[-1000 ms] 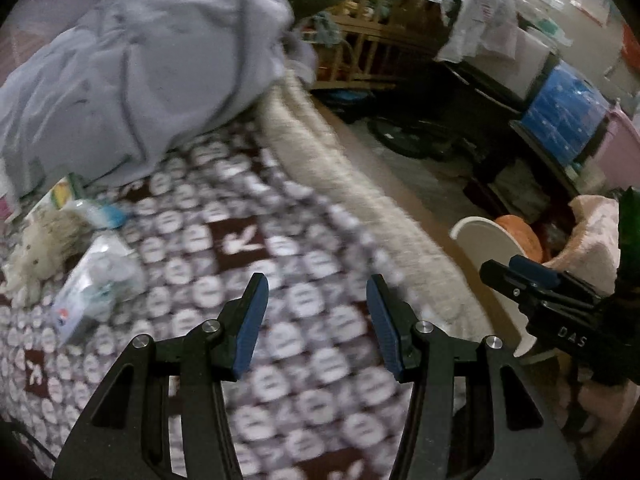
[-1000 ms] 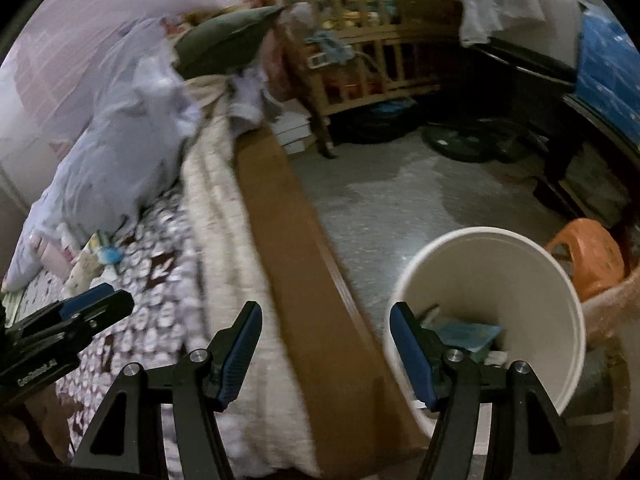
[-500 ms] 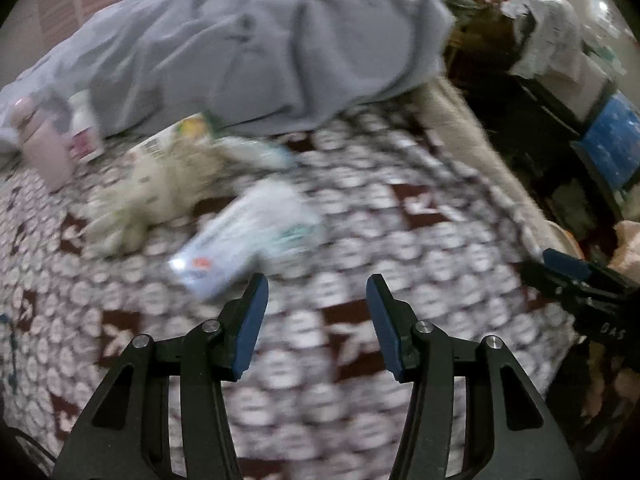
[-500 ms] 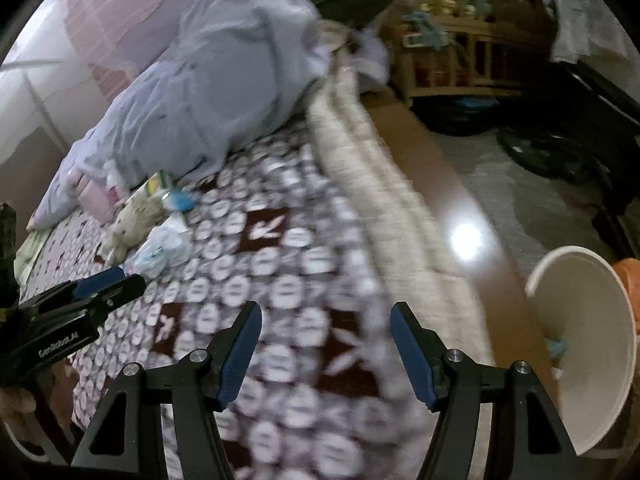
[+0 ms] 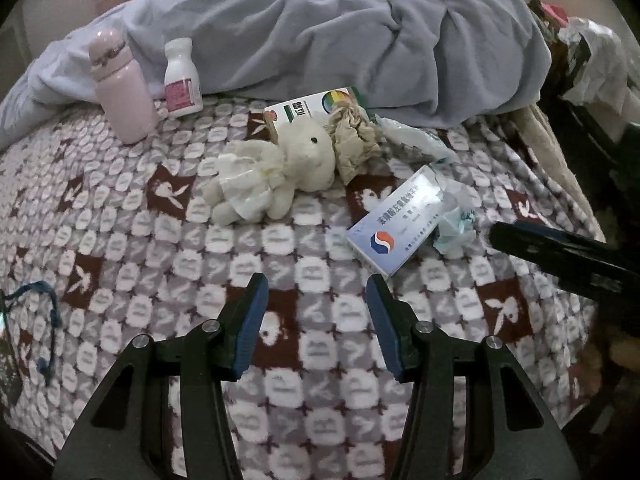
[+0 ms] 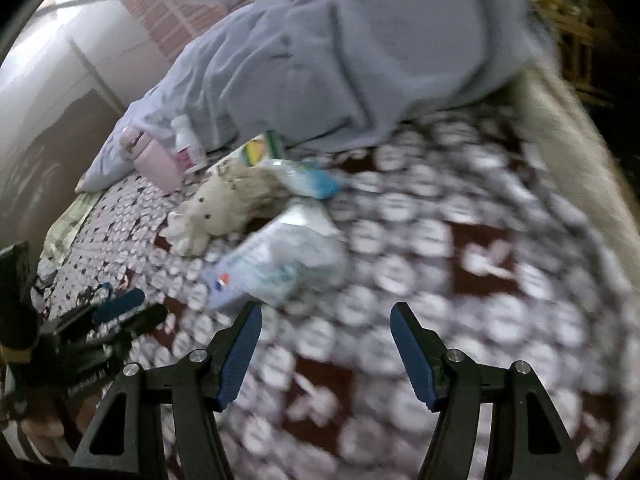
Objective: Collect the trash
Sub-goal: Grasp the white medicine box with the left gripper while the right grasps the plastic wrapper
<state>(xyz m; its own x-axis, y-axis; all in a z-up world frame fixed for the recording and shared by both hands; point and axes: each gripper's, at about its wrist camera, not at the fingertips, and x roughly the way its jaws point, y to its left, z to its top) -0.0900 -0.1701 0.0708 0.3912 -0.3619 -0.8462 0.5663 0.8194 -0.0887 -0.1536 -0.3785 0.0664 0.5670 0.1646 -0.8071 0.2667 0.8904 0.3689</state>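
Both views have swung away from the floor onto the bed. The white bucket that filled the lower right of the right wrist view a second ago is gone from frame. The medicine box [image 5: 400,224], then a blur at the far left of the left wrist view, now lies sharp right of centre, just beyond the left gripper [image 5: 316,300], with the plush rabbit [image 5: 280,176] at centre and the pink bottle [image 5: 122,88] newly in view upper left. The right gripper [image 6: 326,328] now faces the patterned blanket [image 6: 460,300].

Right view all smeary, blue-and-white box [image 6: 256,276] words too fuzzy to read, rainbow box [image 5: 316,110] half hidden behind bunny toy [image 5: 280,172]
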